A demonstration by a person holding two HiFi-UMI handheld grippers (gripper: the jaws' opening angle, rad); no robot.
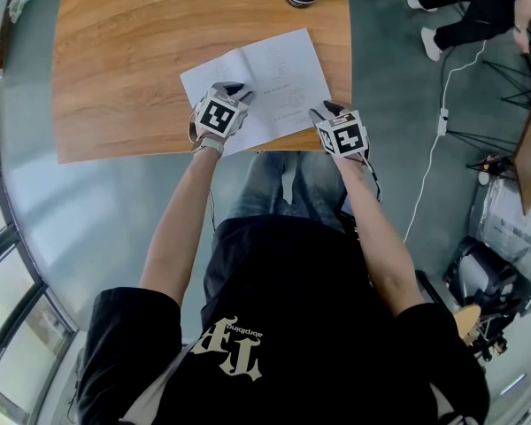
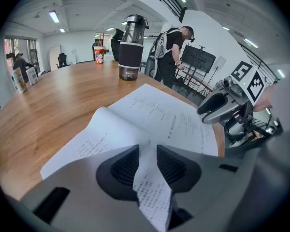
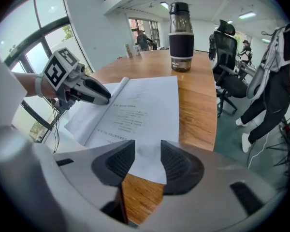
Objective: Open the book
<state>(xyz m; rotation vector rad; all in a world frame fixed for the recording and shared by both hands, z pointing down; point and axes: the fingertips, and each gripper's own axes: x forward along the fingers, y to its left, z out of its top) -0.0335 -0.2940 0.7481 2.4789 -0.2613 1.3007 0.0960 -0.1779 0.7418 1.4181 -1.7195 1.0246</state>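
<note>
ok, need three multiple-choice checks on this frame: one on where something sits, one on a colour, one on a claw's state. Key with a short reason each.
1. Where does the bottle stand relative to the open book?
A) on top of it
B) beyond it, on the wooden table
C) on the floor

2. The bottle's sleeve is:
A) red
B) white
C) black

3. The left claw is:
A) shut on a page of the book
B) open over bare wood
C) gripping the bottle

Key:
1 B: the head view shows the bottle on the wood past the book's far edge.
2 C: both gripper views show a black band around the clear bottle.
3 A: in the left gripper view a printed sheet lifts off the book and runs between the pads.
</note>
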